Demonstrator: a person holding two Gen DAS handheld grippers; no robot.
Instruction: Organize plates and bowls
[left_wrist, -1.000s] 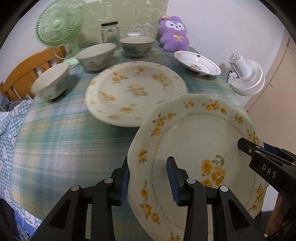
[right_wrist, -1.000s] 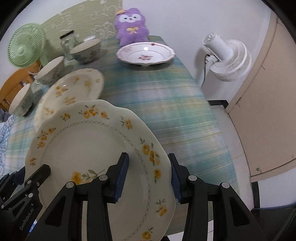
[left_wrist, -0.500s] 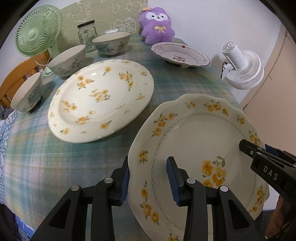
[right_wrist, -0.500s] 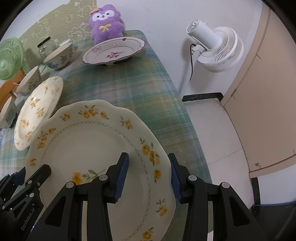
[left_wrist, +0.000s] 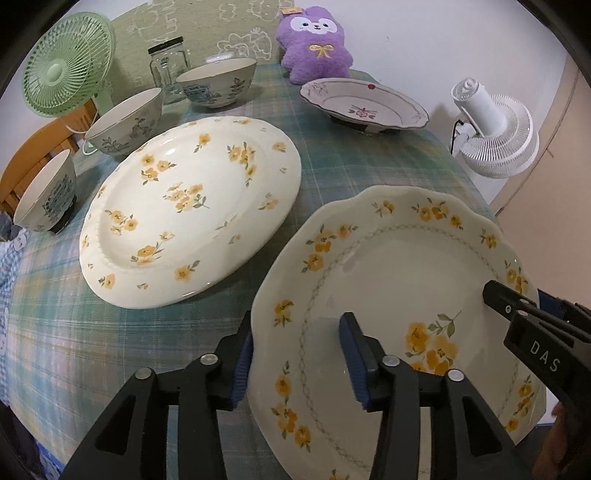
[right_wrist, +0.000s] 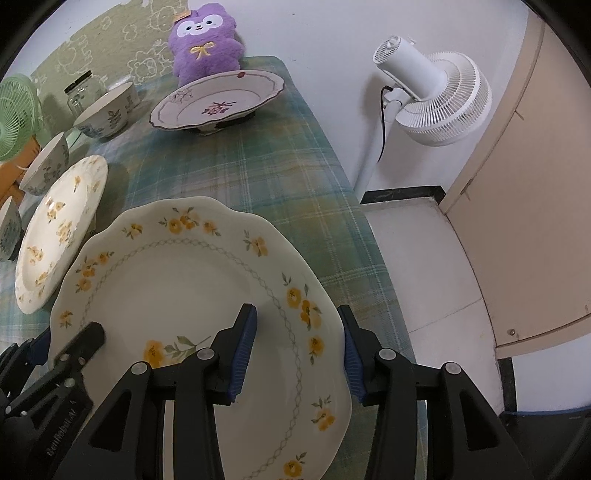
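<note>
Two grippers clamp one scalloped plate (left_wrist: 399, 280) w/ yellow flowers: left gripper (left_wrist: 295, 354) bites its left rim, one pad under, one on top; right gripper (right_wrist: 297, 350) grips the opposite rim the same way. Plate is held tilted above the tablecloth (left_wrist: 74, 332), over the near right corner, partly past the table's edge. Just beside it, toward the middle, lies a big round plate (left_wrist: 192, 210) w/ scattered yellow flowers, not touching. Three bowls (left_wrist: 129, 125) run along the left edge toward the far side, near a glass jar (left_wrist: 168, 70) and green fan (left_wrist: 66, 62). A plate w/ grey rim (left_wrist: 364, 105) sits at the far right corner, purple plush (left_wrist: 314, 48) behind it. White fan (right_wrist: 432, 99) stands off the table's right side.
</note>
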